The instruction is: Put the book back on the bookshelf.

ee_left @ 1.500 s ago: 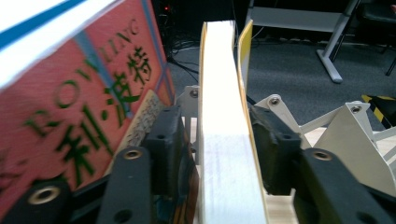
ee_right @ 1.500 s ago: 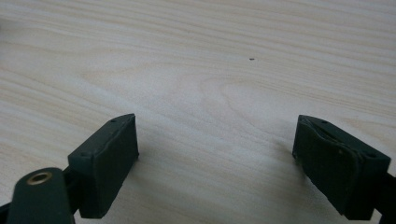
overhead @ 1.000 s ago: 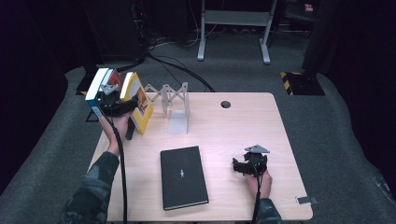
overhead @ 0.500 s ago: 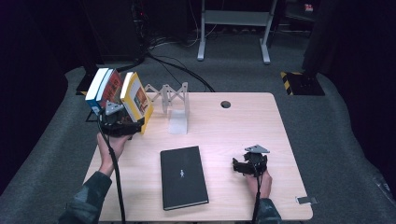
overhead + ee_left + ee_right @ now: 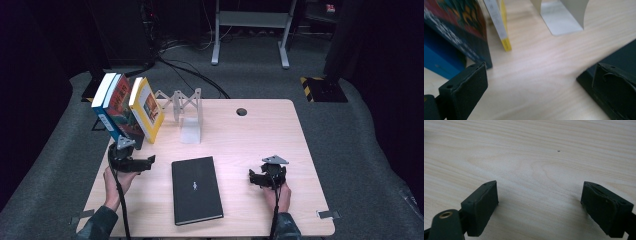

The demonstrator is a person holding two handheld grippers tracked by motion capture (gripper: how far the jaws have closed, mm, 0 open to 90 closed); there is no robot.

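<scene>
Fingers of the left gripper [image 5: 134, 164] stand wide apart, having just been opening, with only bare desk [image 5: 240, 145] between them; in the left gripper view [image 5: 536, 87] one black pad sits low at 8 o'clock and the other at 4 o'clock, in front of the corner of the black book [image 5: 616, 62]. The gripper lies low over the desk at about 9 o'clock. The right gripper [image 5: 266, 178], at about 4 o'clock, also has its fingers spread, nothing held, over plain wood grain in its own view [image 5: 539, 207].

Between the two grippers, the black book [image 5: 196, 189] lies flat and closed, a matte black cover with a tiny pale mark at its centre, too small to read.

Farther off, at 10 o'clock, three books [image 5: 127, 106] lean together towards the left: a blue one outermost, a dark one with a red patterned cover, a yellow one innermost. Their lettering is blurred beyond reading. Just beside them, towards 12 o'clock, stands a pale metal bookend [image 5: 187, 115] with a zigzag folding frame.
</scene>
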